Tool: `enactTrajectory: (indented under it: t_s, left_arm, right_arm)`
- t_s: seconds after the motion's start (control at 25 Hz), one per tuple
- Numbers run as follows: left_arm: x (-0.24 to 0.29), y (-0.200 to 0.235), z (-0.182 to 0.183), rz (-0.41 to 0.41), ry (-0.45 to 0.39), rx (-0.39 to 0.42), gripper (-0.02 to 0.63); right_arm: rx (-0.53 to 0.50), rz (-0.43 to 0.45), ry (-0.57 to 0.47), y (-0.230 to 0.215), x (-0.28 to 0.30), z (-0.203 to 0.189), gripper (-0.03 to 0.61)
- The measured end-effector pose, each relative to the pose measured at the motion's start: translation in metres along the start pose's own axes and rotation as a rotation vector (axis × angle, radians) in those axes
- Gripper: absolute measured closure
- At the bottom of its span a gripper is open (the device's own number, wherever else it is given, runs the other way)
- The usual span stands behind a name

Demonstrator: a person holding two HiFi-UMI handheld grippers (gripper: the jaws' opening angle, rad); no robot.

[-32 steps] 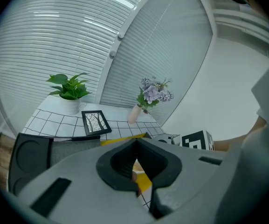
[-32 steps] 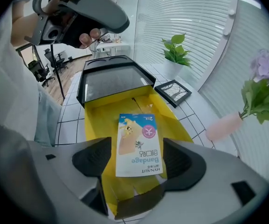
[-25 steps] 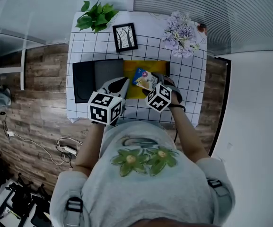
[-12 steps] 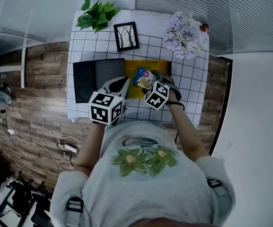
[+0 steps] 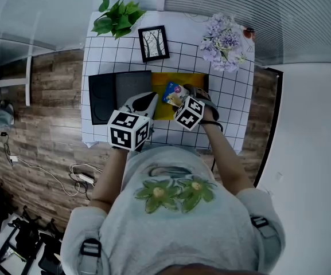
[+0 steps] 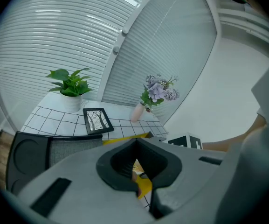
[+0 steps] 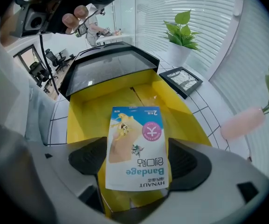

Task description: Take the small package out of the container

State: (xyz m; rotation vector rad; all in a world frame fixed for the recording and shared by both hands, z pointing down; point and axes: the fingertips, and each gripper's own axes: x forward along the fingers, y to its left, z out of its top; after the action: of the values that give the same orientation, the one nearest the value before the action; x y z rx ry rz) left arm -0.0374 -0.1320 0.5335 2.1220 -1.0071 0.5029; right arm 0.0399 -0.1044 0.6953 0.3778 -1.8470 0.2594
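The package looks light, thin and slick. It lies in the container between the right gripper's wide-spread jaws, so I'd pinch its 2 long edges. The left gripper's jaws are pressed together, empty.

Small package mostly hidden behind left tool.
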Motion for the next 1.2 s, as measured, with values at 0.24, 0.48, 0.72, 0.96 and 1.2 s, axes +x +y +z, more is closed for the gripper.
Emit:
enactTrajectory:
  t_s: [0.24,0.48,0.72,0.96,1.2]
  left_arm:
    - [0.001,0.000,0.002,0.001,-0.003,-0.002,0.607]
    - [0.001,-0.001,0.001,0.002,0.002,-0.002,0.607]
    - [0.003,-0.004,0.002,-0.001,0.005,0.004,0.607]
    - [0.005,-0.009,0.005,-0.010,-0.005,0.004,0.608]
    - [0.002,-0.012,0.005,-0.008,-0.009,0.009,0.607]
  right_arm:
    - [-0.004,0.009,0.005,0.002,0.005,-0.003,0.202]
    - [-0.013,0.015,-0.025,0.002,0.004,-0.002,0.202]
    - [-0.014,0.015,-0.053,0.002,0.003,-0.002,0.202]
    - [-0.008,0.012,-0.097,0.002,0.002,-0.002,0.202]
    - [-0.012,0.011,-0.070,0.002,0.002,-0.001,0.202]
